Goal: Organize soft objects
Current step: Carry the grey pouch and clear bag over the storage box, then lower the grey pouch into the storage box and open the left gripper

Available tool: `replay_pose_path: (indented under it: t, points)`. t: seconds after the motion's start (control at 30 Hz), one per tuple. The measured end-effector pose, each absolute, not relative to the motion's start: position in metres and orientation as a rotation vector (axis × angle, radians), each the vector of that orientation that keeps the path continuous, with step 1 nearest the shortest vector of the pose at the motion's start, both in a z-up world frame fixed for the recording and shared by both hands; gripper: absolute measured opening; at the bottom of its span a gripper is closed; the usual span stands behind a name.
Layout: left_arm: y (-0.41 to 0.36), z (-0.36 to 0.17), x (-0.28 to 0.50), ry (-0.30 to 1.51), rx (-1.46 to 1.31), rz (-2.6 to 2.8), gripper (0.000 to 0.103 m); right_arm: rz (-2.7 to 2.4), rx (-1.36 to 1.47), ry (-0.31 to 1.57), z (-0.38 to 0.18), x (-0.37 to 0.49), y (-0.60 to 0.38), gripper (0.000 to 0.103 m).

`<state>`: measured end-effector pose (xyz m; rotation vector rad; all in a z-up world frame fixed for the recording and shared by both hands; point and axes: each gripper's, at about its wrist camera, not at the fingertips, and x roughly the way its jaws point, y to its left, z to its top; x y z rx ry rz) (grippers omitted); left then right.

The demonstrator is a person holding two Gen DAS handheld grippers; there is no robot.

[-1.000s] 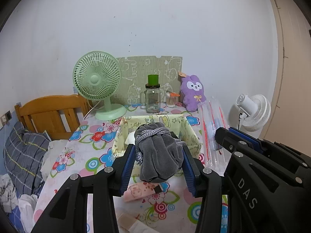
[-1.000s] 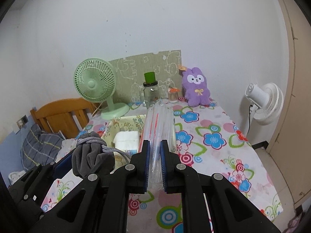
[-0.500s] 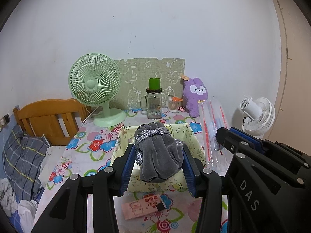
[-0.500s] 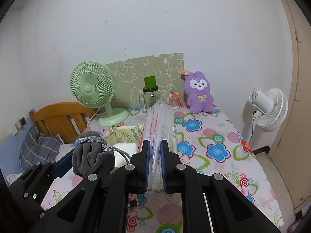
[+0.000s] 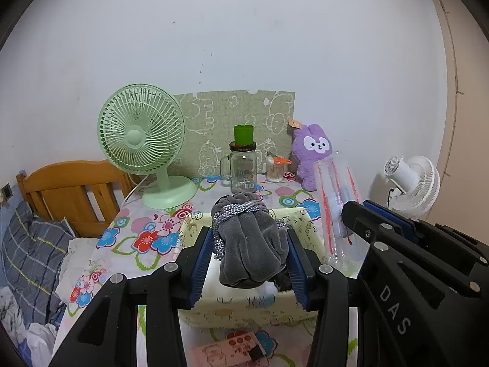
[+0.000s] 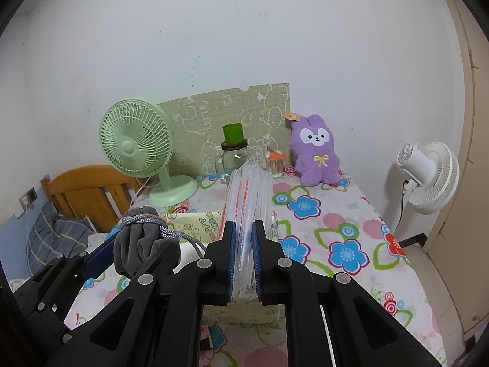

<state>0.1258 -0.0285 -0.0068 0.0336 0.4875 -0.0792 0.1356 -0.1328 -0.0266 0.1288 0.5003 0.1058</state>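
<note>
- Left gripper (image 5: pixel 249 261) is closed on a grey velvet drawstring pouch (image 5: pixel 249 244), its blue pads pressing both sides; the pouch hangs over the pale yellow fabric basket (image 5: pixel 308 232).
- Right gripper (image 6: pixel 243 260) is clamped tight on a flat clear plastic bag (image 6: pixel 249 195) with red stripes, which sticks out toward 12 o'clock, above the basket's right side.
- The surface (image 6: pixel 345 214) wears a white cloth printed with bright flowers and stands against a plain white wall; a door frame runs up the 3 o'clock edge of both views.
- At 9 o'clock of the surface a wooden headboard (image 5: pixel 70 189) and plaid bedding (image 5: pixel 27 250) show.
- The left wrist view alone shows a pink printed packet (image 5: pixel 232 350) lying at 6 o'clock, in front of the basket, and the basket's inside between the pads.
- The right wrist view alone shows the open flowered stretch at 3 o'clock and a wall socket (image 6: pixel 29 197) at 9 o'clock.
- Along the far edge, from 10 to 2 o'clock: a green desk fan (image 5: pixel 140 140), a glass mug jar (image 5: pixel 243 169) with a green cup on its lid, a small jar of cotton swabs (image 5: pixel 275 169), and a purple plush rabbit (image 6: pixel 316 150), backed by a green doodled board (image 5: pixel 238 110).
- A white fan (image 6: pixel 428 174) stands off the surface at 3 o'clock.
- In the right wrist view the bag hides part of the mug jar.
</note>
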Motion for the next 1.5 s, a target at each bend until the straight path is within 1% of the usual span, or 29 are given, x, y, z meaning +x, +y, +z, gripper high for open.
replay_pose_path:
  t: [0.47,0.63,0.73,0.87,0.9,0.97,1.1,1.47,1.5]
  points:
    - [-0.029,-0.032,0.175,0.551,0.009,-0.098,0.048,0.104,0.146,0.547,-0.048,0.177,-0.134,0.013]
    - [-0.031,-0.045,0.19,0.584,-0.002,-0.128,0.05,0.088,0.143,0.571,-0.058,0.189,-0.137,0.013]
    - [-0.033,-0.052,0.196,0.608,0.004,-0.134,0.057,0.084,0.137,0.59,-0.065,0.195,-0.137,0.013]
    - [-0.03,-0.058,0.202,0.634,0.0,-0.13,0.074,0.087,0.128,0.604,-0.072,0.203,-0.134,0.013]
    - [-0.028,-0.058,0.202,0.638,-0.002,-0.127,0.076,0.089,0.128,0.606,-0.073,0.205,-0.134,0.013]
    - [-0.025,-0.059,0.204,0.649,-0.005,-0.118,0.083,0.099,0.124,0.607,-0.075,0.208,-0.131,0.013]
    - [-0.017,-0.06,0.205,0.665,-0.005,-0.088,0.087,0.123,0.117,0.61,-0.076,0.215,-0.122,0.013]
    - [-0.006,-0.066,0.205,0.682,0.026,-0.053,0.089,0.211,0.095,0.662,-0.089,0.234,-0.1,0.013]
    - [-0.007,-0.067,0.205,0.682,0.031,-0.05,0.089,0.218,0.096,0.667,-0.09,0.235,-0.099,0.015]
